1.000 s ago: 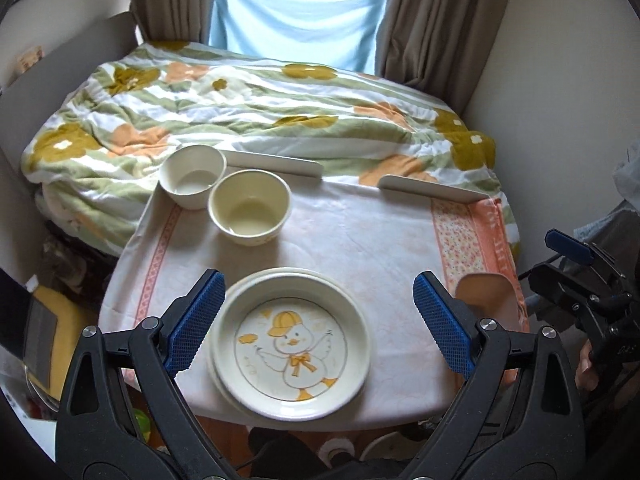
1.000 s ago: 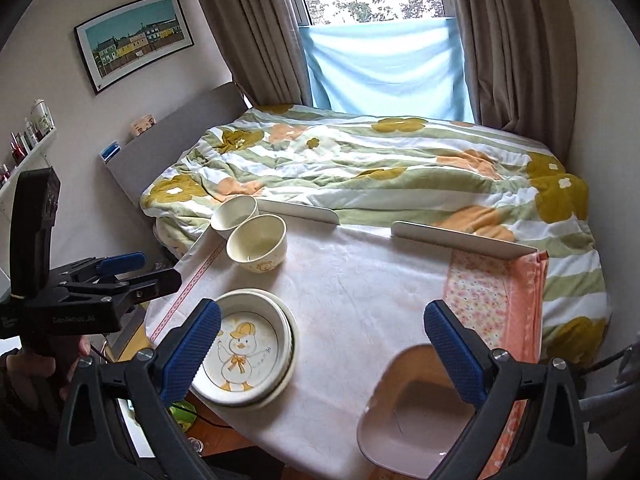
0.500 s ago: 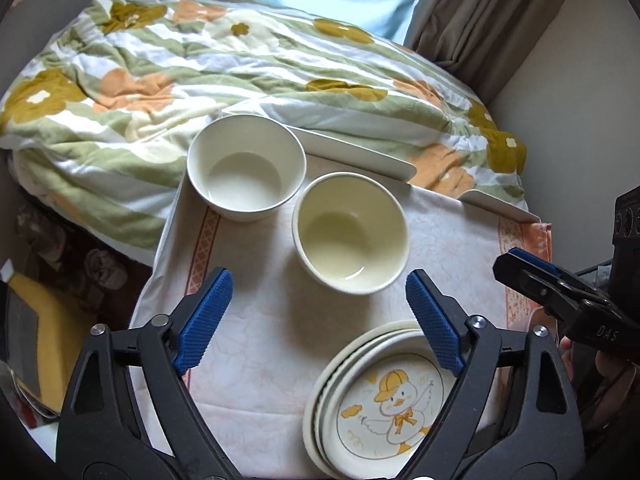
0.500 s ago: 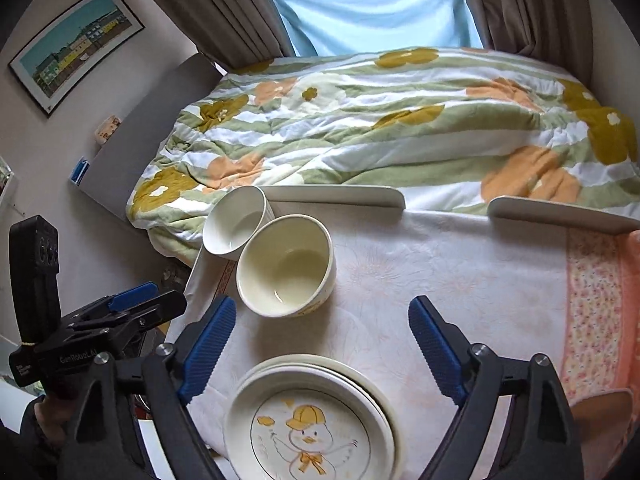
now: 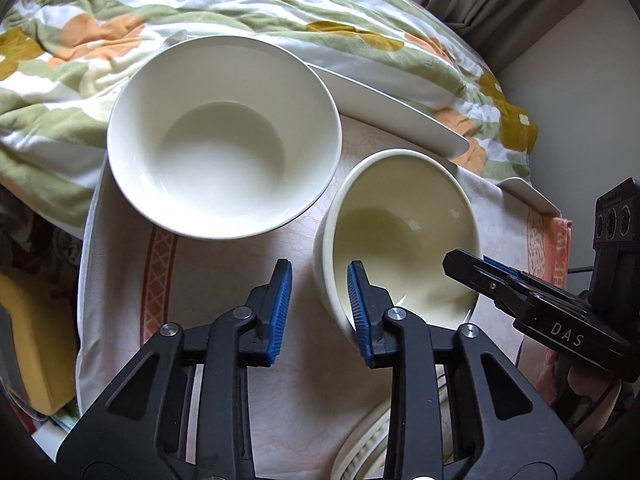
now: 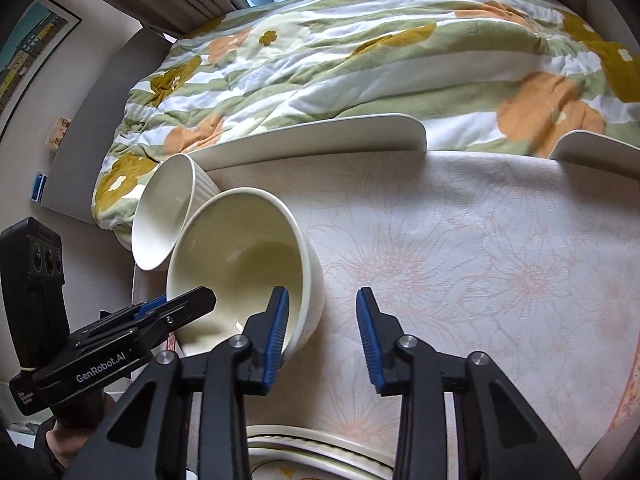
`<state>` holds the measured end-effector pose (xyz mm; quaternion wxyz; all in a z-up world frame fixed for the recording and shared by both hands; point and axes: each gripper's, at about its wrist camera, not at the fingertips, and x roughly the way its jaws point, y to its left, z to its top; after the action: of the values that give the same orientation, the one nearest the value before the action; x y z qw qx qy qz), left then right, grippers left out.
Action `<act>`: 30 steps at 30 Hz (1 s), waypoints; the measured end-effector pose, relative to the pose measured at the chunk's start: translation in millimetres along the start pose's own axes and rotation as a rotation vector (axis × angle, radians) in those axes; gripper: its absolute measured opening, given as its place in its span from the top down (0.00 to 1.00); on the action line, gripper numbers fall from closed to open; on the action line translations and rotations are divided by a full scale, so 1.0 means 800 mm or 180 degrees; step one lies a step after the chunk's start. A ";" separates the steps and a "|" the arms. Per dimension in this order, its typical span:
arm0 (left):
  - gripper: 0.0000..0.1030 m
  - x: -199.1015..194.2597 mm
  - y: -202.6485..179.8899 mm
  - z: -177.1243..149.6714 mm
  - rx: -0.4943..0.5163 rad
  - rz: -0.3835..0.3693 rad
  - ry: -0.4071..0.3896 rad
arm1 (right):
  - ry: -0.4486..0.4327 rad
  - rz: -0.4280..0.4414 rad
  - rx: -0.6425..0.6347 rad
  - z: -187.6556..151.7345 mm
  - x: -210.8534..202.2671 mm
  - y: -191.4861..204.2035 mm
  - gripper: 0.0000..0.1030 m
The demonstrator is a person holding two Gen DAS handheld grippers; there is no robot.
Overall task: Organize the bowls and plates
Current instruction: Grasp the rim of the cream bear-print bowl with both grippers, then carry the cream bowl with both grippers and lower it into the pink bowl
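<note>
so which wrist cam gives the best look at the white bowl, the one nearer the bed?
Left wrist view: the white bowl sits wide and unobstructed, whole rim and inside visible. In the right wrist view the same bowl is small at the left and the cream bowl covers part of it.

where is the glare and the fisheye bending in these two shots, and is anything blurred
Left wrist view: soft window glare on the white bowl and a small highlight inside the cream bowl; the frame corners go black. Right wrist view: the table edge and tray bow upward, the quilt looks smeared at the right, and the plates are cut off at the bottom.
</note>
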<state>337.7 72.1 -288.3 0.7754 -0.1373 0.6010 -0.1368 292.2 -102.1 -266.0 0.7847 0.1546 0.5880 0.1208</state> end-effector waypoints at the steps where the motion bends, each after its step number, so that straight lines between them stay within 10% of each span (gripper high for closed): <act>1: 0.79 0.002 -0.001 0.001 0.0010 -0.0032 0.0011 | 0.0005 0.0013 0.0009 0.000 0.002 0.001 0.76; 16: 0.84 -0.014 -0.026 -0.001 0.0288 0.0136 -0.0051 | -0.0027 0.0025 0.0009 -0.002 -0.003 0.014 0.88; 30: 0.84 -0.114 -0.151 -0.041 0.0626 -0.0008 -0.0400 | -0.0574 0.0046 -0.0003 -0.034 -0.153 -0.005 0.88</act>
<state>278.1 -7.0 -169.0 0.8211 -0.0696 0.5347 -0.1872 231.5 -148.2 -166.1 0.8336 0.1687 0.5138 0.1123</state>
